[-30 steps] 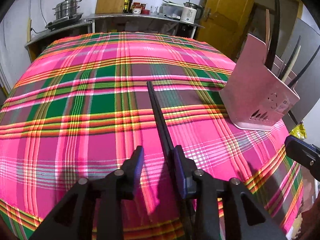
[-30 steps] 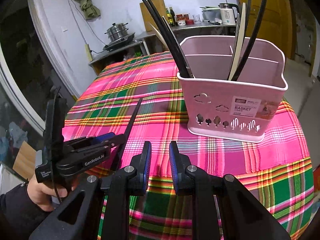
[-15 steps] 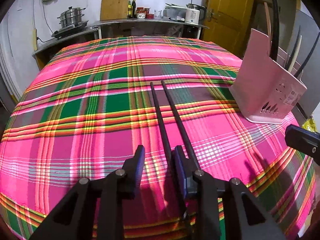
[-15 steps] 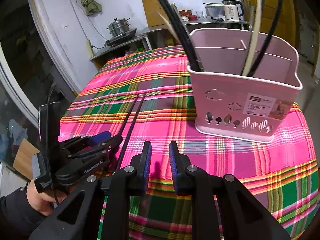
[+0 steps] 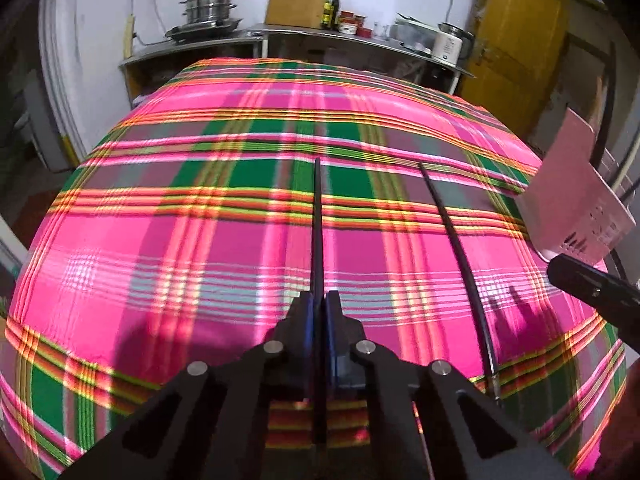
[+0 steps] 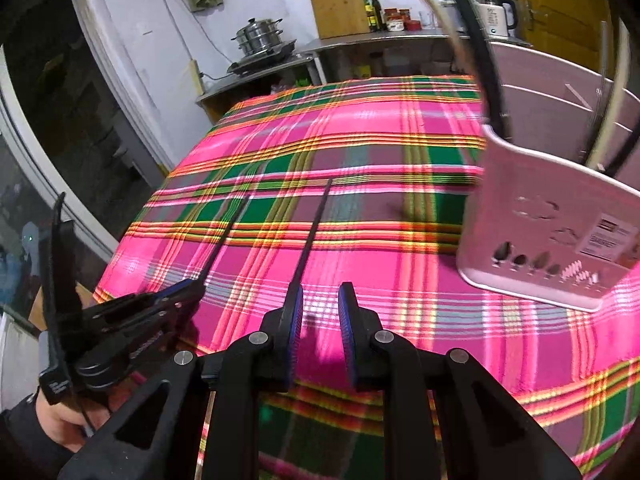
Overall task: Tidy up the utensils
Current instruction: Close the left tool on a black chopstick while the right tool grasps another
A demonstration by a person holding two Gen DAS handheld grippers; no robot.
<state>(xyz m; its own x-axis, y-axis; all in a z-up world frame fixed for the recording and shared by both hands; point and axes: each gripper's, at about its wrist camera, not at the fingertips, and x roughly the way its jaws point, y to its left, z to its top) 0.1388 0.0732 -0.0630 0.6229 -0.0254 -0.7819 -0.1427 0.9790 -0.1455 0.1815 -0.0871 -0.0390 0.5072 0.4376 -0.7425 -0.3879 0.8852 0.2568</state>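
Observation:
My left gripper (image 5: 318,312) is shut on a black chopstick (image 5: 317,216) that points away over the pink plaid tablecloth (image 5: 200,248). A second black chopstick (image 5: 456,248) lies on the cloth to its right. In the right wrist view my right gripper (image 6: 318,312) is open and empty, its left finger just beside that lying chopstick (image 6: 310,236). The left gripper (image 6: 176,300) shows there at the left with its held chopstick (image 6: 224,236). The pink utensil basket (image 6: 560,216) stands at the right with several utensils in it; it also shows in the left wrist view (image 5: 572,200).
The table's front edge is close under both grippers. Beyond the table a steel counter (image 5: 320,36) carries a steamer pot (image 5: 208,4), a wooden board, bottles and a kettle (image 5: 450,44). A yellow door (image 5: 516,40) is at the far right.
My left gripper closed on one chopstick and swung left with it, so the two chopsticks now lie apart. The right gripper moved closer to the table and the lying chopstick.

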